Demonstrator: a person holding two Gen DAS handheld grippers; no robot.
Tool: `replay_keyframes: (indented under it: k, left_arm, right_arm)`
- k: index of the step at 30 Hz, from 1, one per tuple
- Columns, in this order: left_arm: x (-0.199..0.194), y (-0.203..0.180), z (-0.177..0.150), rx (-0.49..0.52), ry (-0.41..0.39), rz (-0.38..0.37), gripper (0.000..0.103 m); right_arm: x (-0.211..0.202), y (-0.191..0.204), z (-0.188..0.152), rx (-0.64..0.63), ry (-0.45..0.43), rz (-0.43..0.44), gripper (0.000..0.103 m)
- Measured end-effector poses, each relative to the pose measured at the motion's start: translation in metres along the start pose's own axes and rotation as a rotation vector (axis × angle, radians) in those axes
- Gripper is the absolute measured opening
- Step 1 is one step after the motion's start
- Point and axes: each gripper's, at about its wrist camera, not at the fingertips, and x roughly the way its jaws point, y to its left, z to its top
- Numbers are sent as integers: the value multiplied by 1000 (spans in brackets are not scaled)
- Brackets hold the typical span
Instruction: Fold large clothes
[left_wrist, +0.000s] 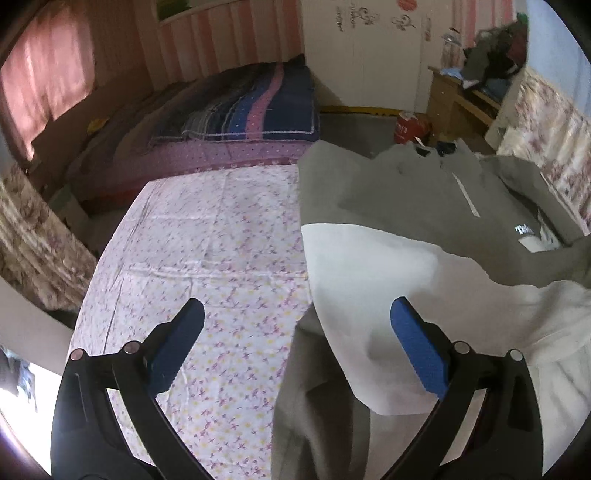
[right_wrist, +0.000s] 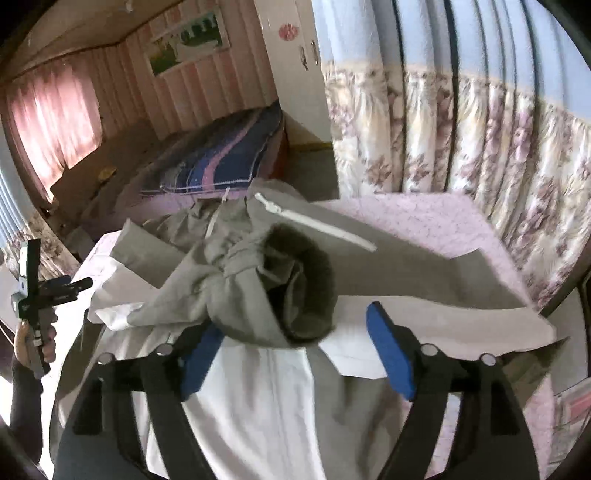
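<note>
A large grey and white hooded jacket (left_wrist: 388, 229) lies spread on a bed with a pink flowered sheet (left_wrist: 207, 251). My left gripper (left_wrist: 295, 328) is open above the jacket's left edge and holds nothing. In the right wrist view the jacket (right_wrist: 258, 387) lies with a bunched grey sleeve and its dark cuff (right_wrist: 303, 284) on top, and a white zip (right_wrist: 317, 225) behind. My right gripper (right_wrist: 291, 343) is open, with the cuff lying between its blue fingers (right_wrist: 391, 350). The left gripper (right_wrist: 55, 291) shows at the far left, held in a hand.
A second bed with a striped blue and pink blanket (left_wrist: 255, 107) stands beyond. A wooden desk piled with things (left_wrist: 476, 88) and a red container (left_wrist: 406, 127) are at the back right. Flowered curtains (right_wrist: 461, 129) hang right of the bed.
</note>
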Motion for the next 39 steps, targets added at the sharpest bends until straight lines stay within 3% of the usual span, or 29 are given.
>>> replay_keyframes:
  k: [11,14,17,21,24,26,30,33,37,38,39]
  left_arm:
    - [6,-28,2,65,4,-20,100]
    - [9,-26,-3,88,6,8,100]
    - [17,-20,-4,63,32,-16,100]
    - [22,-19,-6,50,45,-17,100]
    - [23,-20,-7,59,50,-26,100]
    - [21,-24,-4,70,41,-14,100]
    - [14,-33,2,93,13,-6,100]
    - [11,-40,4,107,1,-18,100]
    - [11,-46,5,120,-4,-20,100]
    - [11,-49,5,123,-2,-35,100]
    - [11,-52,5,128,-3,-41,100]
  right_arm:
    - [-38,-60,-10,26,-34,-233,82]
    - [-47,-89,-21,105,-24,-227,84]
    - [-44,-106,-36,135,32,-217,89]
    - [-32,-122,-58,181,172,-112,90]
    - [-27,-120,-71,80,253,-246,93]
    - [-28,-120,-73,46,265,-287,96]
    - [-26,-118,-77,-38,349,-246,99]
    - [-34,-130,-80,-51,349,-288,101]
    - [-45,-180,-90,-43,387,-548,101]
    - [-52,-192,-87,18,358,-600,101]
    - [-59,-199,-81,103,299,-591,101]
